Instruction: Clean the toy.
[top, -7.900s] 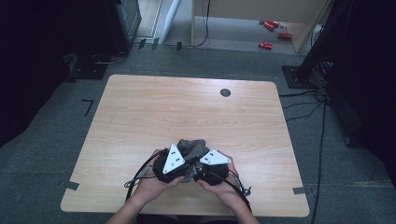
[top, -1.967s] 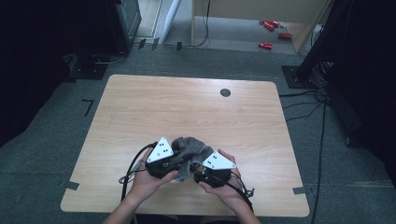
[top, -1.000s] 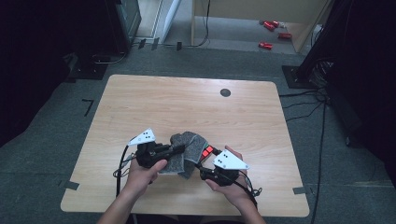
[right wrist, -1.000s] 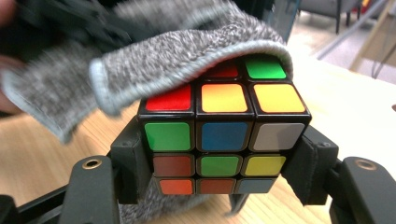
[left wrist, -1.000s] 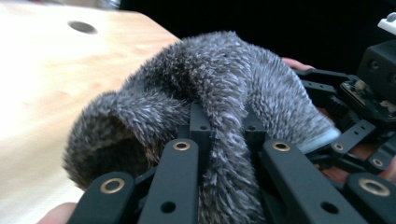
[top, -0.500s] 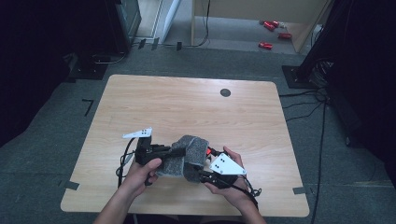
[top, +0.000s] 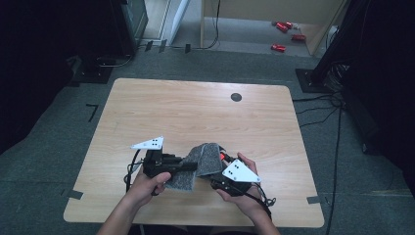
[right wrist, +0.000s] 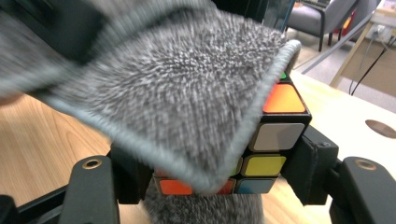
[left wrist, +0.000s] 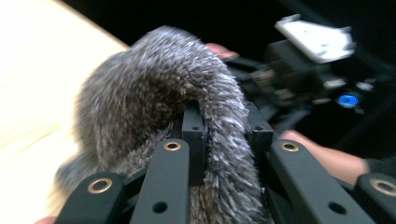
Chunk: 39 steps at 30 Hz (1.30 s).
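Cloth (top: 199, 164), grey and fuzzy, lies draped over a cube (right wrist: 275, 135) at about 6 o'clock on the worktop (top: 195, 112), near the front edge. In the right gripper view the cloth covers the cube's top and most of its near face; orange, white, yellow and blue stickers show at the uncovered corner.

Right claw (top: 222, 169) is clamped on the cube: one pad presses each side of it, with the cloth's hem hanging between them. Its hand (top: 244, 196) comes in from 5 o'clock.

Left claw (left wrist: 224, 135) pinches a fold of the cloth; the pile bulges up and over between the two pads, which stand close together with fabric squeezed between them. Its jaws have just been opening slightly, cloth between them. In the high view the left claw points toward 3 o'clock, into the cloth's left edge, with its hand (top: 147, 183) below at 7 o'clock.

The two claws face each other across the cloth, close together. A dark round grommet (top: 236, 97) sits at 1 o'clock on the worktop, well apart from the work.
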Each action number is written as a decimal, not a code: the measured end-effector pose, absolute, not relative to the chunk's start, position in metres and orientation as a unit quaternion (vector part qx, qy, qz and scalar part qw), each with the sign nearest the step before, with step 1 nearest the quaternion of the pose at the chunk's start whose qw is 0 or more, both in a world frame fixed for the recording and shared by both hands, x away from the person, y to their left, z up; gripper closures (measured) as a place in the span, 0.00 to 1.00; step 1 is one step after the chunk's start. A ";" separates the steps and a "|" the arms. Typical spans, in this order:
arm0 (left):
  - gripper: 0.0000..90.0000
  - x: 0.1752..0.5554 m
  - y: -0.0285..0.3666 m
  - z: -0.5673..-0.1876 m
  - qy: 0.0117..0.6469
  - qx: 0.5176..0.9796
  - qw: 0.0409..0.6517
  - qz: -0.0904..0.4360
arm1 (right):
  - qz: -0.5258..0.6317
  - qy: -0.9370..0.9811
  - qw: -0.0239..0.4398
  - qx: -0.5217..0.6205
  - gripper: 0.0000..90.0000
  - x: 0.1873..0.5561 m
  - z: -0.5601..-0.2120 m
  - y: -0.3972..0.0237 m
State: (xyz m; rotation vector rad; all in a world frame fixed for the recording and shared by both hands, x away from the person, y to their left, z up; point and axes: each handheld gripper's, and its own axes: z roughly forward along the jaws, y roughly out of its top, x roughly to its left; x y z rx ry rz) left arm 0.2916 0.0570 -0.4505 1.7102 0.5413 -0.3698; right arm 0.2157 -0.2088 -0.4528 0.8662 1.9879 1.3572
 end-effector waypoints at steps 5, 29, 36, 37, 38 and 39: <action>0.82 0.287 0.057 -0.447 0.187 0.738 0.623 -0.179 | 0.512 0.739 0.290 0.328 0.39 0.216 -0.450 -0.212; 0.39 0.297 0.092 -0.440 0.202 0.813 0.535 -0.109 | 0.475 0.748 0.293 0.359 0.39 0.226 -0.460 -0.229; 0.41 0.293 0.090 -0.439 0.191 0.852 0.483 -0.070 | 0.477 0.746 0.292 0.360 0.39 0.226 -0.459 -0.230; 0.41 0.290 0.082 -0.442 0.185 0.867 0.459 -0.054 | 0.477 0.746 0.293 0.360 0.39 0.226 -0.459 -0.230; 0.40 0.287 0.075 -0.444 0.177 0.879 0.441 -0.045 | 0.477 0.746 0.292 0.361 0.39 0.226 -0.459 -0.230; 0.38 0.284 0.067 -0.447 0.167 0.888 0.427 -0.040 | 0.477 0.747 0.291 0.361 0.39 0.226 -0.460 -0.230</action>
